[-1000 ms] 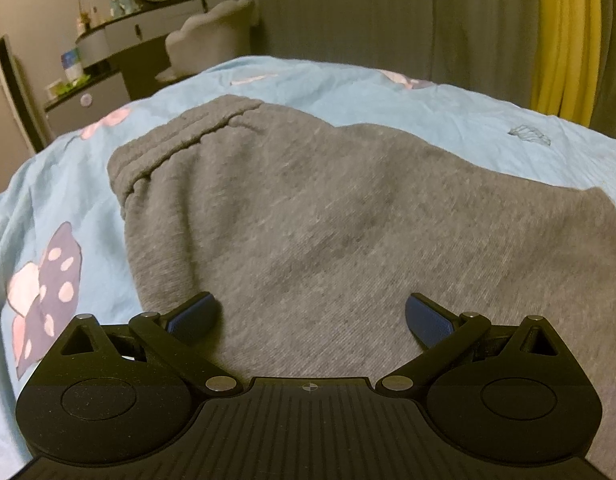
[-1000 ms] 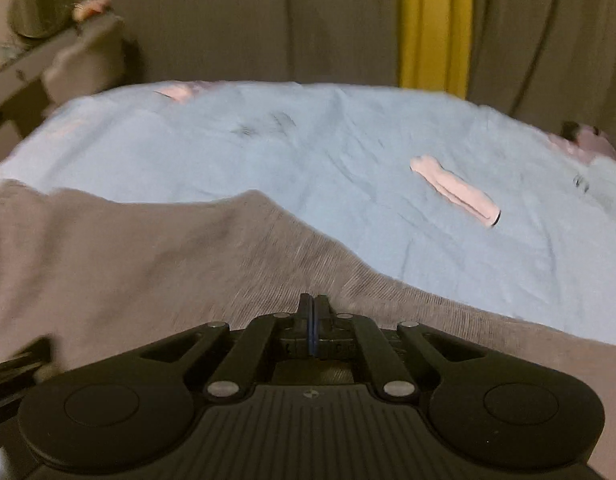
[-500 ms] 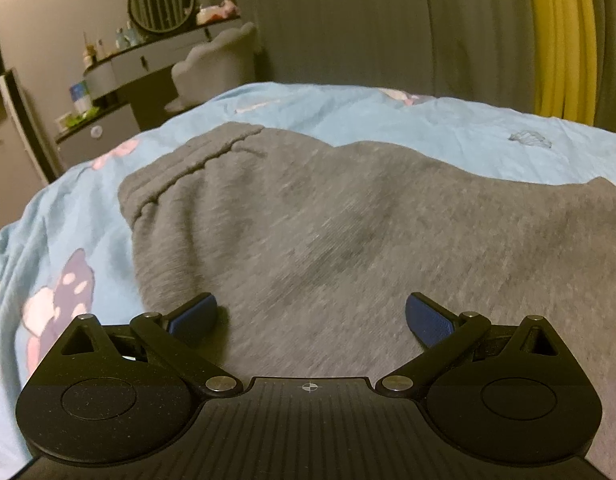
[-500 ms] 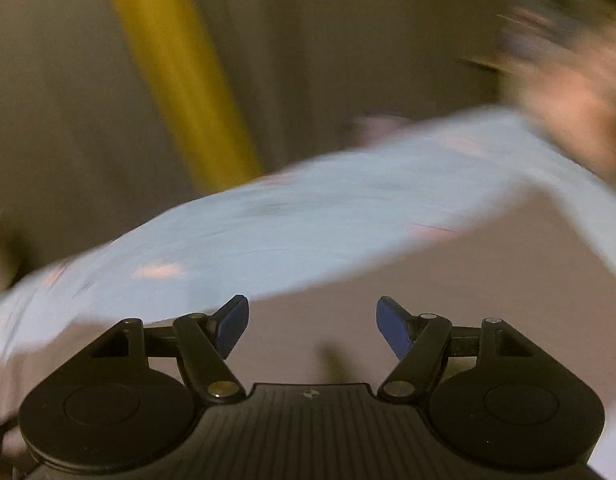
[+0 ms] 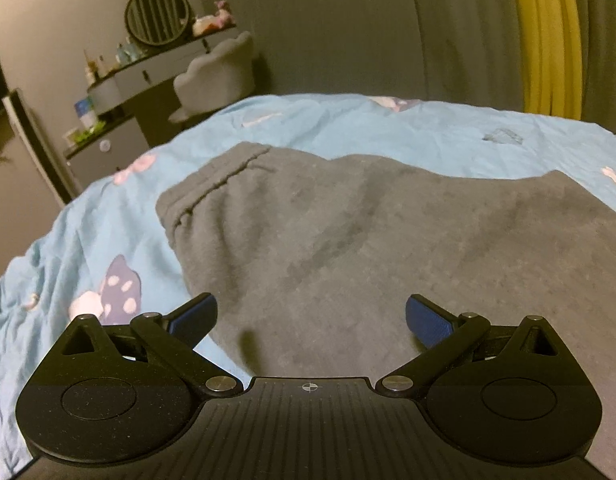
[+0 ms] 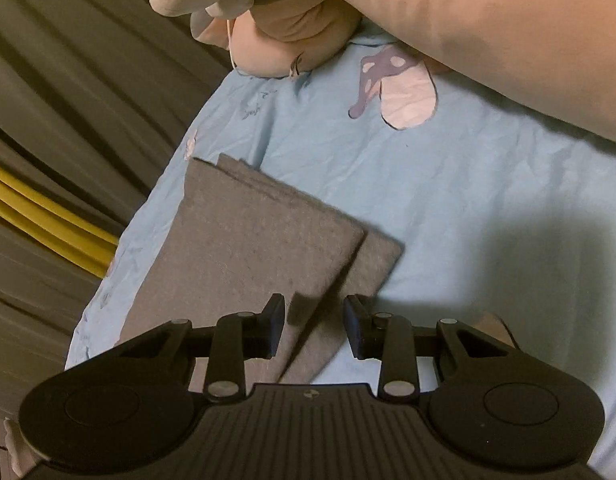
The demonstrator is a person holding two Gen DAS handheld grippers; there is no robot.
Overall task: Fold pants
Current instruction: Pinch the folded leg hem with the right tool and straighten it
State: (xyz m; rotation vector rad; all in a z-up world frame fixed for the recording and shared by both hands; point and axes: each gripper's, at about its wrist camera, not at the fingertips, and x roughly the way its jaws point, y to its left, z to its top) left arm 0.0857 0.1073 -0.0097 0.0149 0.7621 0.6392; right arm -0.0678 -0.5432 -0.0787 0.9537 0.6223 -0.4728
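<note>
We're looking at grey pants (image 5: 380, 240) lying on a bed w/ a light-blue sheet (image 5: 388, 128). In the left wrist view the waistband end is lying flat toward the far left, and the body is spreading wide to the right. In the right wrist view the two leg ends (image 6: 267, 240) are resting one over the other, slightly offset, so the lengthwise fold is looking done, by our judgement. What's left, we're guessing: folding the legs up toward the waistband, maybe twice.

The left gripper (image 5: 308, 316) is hovering over the near edge of the fabric, jaws wide, nothing between them. The right gripper (image 6: 314, 320) is hanging just above the leg ends; its jaws have just been closing to a narrow gap, and we're seeing cloth behind that gap but the pads aren't pressing on it.

Edges & room: the leg hems are sitting well inside the sheet, w/ open sheet on the right of them in that view. A pink plush toy (image 6: 468, 20) is crowding the top of that view, near the hems. Curtains (image 5: 348, 28) are hanging behind the bed and a dresser (image 5: 147, 76) is standing off the far left corner, both well apart from the pants.
</note>
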